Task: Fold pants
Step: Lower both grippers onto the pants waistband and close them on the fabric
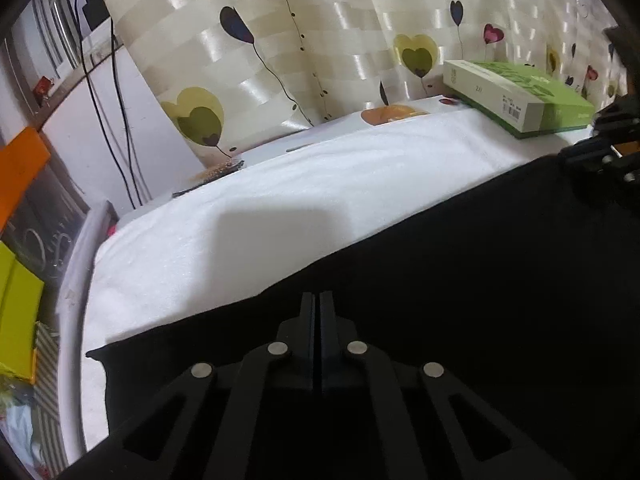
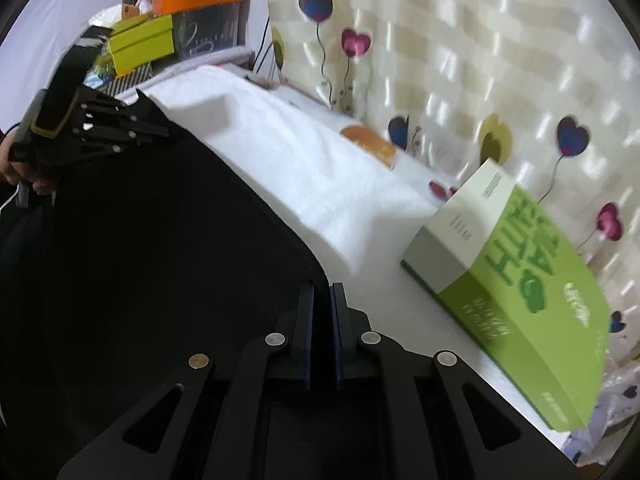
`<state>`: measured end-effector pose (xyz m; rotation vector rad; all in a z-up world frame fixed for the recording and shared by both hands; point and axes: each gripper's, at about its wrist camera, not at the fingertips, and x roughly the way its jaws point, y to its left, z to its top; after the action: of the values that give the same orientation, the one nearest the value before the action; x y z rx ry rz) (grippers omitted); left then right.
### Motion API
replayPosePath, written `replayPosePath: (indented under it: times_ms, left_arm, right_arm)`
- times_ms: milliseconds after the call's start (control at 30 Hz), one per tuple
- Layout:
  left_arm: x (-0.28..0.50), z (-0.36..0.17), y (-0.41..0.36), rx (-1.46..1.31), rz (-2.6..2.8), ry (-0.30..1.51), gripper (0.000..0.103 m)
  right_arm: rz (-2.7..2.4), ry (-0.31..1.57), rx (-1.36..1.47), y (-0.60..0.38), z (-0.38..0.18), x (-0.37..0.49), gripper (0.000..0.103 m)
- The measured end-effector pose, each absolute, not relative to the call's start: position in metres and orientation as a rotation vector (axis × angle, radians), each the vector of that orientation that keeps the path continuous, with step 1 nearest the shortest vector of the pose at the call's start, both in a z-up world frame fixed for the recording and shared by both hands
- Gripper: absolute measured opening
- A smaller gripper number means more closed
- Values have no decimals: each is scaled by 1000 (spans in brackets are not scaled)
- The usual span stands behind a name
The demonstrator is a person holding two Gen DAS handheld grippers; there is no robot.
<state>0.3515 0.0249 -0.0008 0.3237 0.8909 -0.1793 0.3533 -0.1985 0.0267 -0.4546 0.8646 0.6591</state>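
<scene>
1. While black pants point(image 1: 440, 280) lie on a white towel point(image 1: 280, 200), the left gripper point(image 1: 316, 300) and right gripper point(image 2: 322, 292) each pinch their far edge, jaws nearly closed.
2. Soft, light, limp cloth likely sags; corners suit gripping.

Pants point(image 1: 460, 280) spread on towel point(image 1: 280, 208), near side of tabletop point(image 2: 400, 292). Towel runs behind pants toward curtain point(image 1: 320, 40). Carton point(image 2: 520, 280) on tabletop at right end, beside towel. Stacked boxes point(image 2: 140, 44) off left end. L gripper point(image 1: 316, 300) and R gripper point(image 2: 322, 292) over pants.
</scene>
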Motion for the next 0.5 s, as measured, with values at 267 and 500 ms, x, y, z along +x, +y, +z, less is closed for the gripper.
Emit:
replayPosePath:
  times_ms: [267, 500]
  left_arm:
    - [303, 47, 43, 194, -170, 779, 2]
    - [205, 78, 58, 62, -203, 685, 2]
  right_arm:
    - [666, 714, -487, -199, 86, 276, 7]
    - [690, 639, -497, -198, 98, 167, 7]
